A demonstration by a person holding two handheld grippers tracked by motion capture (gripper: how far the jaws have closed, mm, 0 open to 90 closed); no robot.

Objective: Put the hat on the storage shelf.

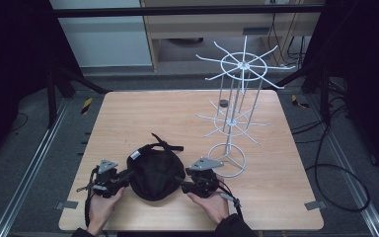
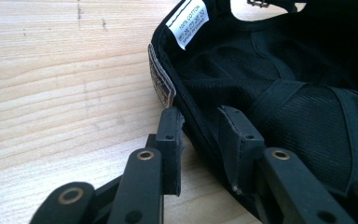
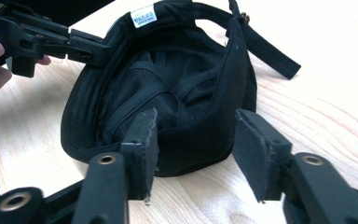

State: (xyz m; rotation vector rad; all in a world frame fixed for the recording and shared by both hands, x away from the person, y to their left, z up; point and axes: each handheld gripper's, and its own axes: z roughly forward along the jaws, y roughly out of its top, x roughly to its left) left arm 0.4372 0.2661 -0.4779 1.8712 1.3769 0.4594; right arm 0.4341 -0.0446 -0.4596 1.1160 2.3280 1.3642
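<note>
Lying upside down beside the wire rack (image 1: pixel 234 118), the black cap (image 1: pixel 153 173) gets flanked: left gripper (image 2: pixel 199 140) straddles its rim, spread; right gripper (image 3: pixel 193 149) gapes, ready to lift.

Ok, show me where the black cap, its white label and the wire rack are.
black cap (image 1: pixel 153 174), high view, on its dark inside.
white label (image 2: pixel 187 23), left gripper view, on the middle of the tag sewn inside the cap's band.
wire rack (image 1: pixel 228 159), high view, on its round base ring.
</note>
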